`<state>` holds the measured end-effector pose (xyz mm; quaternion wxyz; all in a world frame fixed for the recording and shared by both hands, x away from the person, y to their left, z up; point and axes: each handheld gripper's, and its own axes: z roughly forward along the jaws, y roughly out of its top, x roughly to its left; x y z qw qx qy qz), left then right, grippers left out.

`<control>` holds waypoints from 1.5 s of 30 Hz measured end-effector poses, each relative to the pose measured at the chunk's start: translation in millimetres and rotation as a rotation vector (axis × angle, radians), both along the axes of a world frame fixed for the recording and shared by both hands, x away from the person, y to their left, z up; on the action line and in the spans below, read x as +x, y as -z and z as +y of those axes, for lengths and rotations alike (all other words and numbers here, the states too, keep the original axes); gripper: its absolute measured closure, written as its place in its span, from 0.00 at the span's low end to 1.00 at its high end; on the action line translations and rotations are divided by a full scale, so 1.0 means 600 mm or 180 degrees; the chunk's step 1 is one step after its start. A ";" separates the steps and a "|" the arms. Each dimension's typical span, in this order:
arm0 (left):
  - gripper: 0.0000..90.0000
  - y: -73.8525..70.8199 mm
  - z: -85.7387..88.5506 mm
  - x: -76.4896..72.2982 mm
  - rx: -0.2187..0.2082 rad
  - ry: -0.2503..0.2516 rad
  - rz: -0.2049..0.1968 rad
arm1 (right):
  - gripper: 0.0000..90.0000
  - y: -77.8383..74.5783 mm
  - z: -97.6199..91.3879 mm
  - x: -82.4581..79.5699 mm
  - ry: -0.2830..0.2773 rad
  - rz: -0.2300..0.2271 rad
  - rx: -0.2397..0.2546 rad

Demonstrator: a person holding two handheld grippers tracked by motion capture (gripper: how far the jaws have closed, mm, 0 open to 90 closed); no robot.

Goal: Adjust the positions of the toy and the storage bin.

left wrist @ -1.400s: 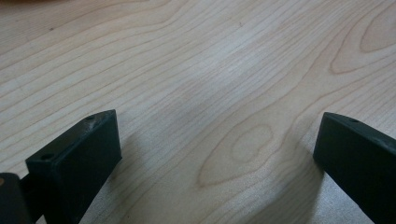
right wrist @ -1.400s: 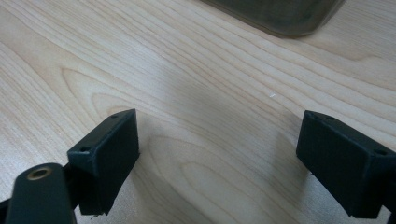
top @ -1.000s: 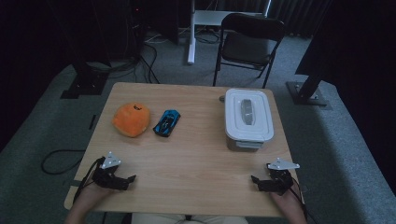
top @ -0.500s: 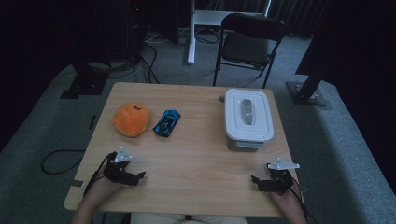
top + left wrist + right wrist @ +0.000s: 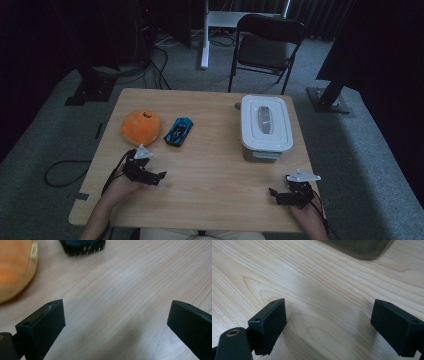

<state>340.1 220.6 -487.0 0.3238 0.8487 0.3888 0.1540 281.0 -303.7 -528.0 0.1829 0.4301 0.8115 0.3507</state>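
Nearest the person, at the front edge of the wooden worktop [image 5: 215,150], two hands come up from below, each holding a gripper. The right gripper [image 5: 278,196] sits low at the front right corner, well apart from everything else; in the right gripper view [image 5: 328,325] its jaws stand spread wide with nothing but bare wood grain between them, and the lower edge of a grey-walled box shows at the top of that view. The left gripper [image 5: 155,177] is a little farther in on the left side, hovering over or resting on the wood, which of the two the dim high view does not settle. Its jaws are likewise spread wide and empty in the left gripper view [image 5: 116,322].

Just beyond the left gripper lie the two nearest things: an orange plush toy [image 5: 141,127] and, just beside it to the right, a small blue toy car [image 5: 179,131]. The two look close but apart. In the left gripper view the plush toy [image 5: 15,267] fills the upper left corner and the car [image 5: 82,246] sits at the top edge, both ahead of the jaws and not touched.

On the right half of the worktop stands a white lidded container [image 5: 266,127], its lid on. Behind the worktop, on the grey carpet, stands a dark folding chair [image 5: 267,47].
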 end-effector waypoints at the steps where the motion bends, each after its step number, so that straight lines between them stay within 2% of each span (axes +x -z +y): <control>1: 0.02 -0.003 -0.005 0.004 0.0011 0.0007 0.0007 | 0.14 0.000 0.000 0.000 0.0001 0.0001 0.0000; 6: 0.02 -0.019 -0.024 0.032 0.0039 -0.0082 -0.0051 | 0.14 0.000 0.000 0.000 0.0001 0.0001 0.0001; 11: 0.06 -0.030 -0.044 0.056 0.0040 -0.0089 -0.0083 | 0.14 0.000 0.000 0.000 0.0001 0.0001 0.0001; 17: 0.06 -0.038 -0.064 0.082 0.0039 -0.0083 -0.0074 | 0.14 0.000 0.000 0.000 0.0001 0.0001 0.0001; 21: 0.06 -0.043 -0.079 0.103 0.0088 -0.0132 -0.0065 | 0.14 0.000 0.000 0.000 0.0001 0.0001 0.0001; 26: 0.06 -0.047 -0.094 0.140 0.0087 -0.0216 0.0009 | 0.14 0.000 0.000 0.000 0.0001 0.0001 0.0000; 27: 0.06 -0.047 -0.094 0.140 0.0087 -0.0216 0.0009 | 0.14 0.000 0.000 0.000 0.0001 0.0001 0.0000; 28: 0.06 -0.048 -0.103 0.159 0.0119 -0.0240 0.0023 | 0.14 0.000 0.000 0.000 0.0002 0.0001 0.0001; 32: 0.06 -0.047 -0.115 0.186 0.0176 -0.0331 0.0068 | 0.14 0.000 0.000 0.000 0.0001 0.0001 0.0001; 33: 0.06 -0.047 -0.115 0.186 0.0176 -0.0331 0.0068 | 0.14 0.000 0.000 0.000 0.0001 0.0001 0.0001; 35: 0.06 -0.043 -0.121 0.207 0.0179 -0.0438 0.0146 | 0.14 0.000 0.000 0.000 0.0001 0.0001 0.0002; 38: 0.06 -0.035 -0.127 0.225 0.0244 -0.0501 0.0247 | 0.14 0.000 0.000 0.000 0.0000 0.0000 0.0001; 42: 0.06 -0.027 -0.139 0.242 0.0306 -0.0531 0.0316 | 0.14 0.000 0.000 0.000 0.0000 0.0001 0.0002; 45: 0.06 -0.020 -0.146 0.251 0.0411 -0.0524 0.0350 | 0.14 0.000 0.000 0.000 0.0001 0.0001 0.0002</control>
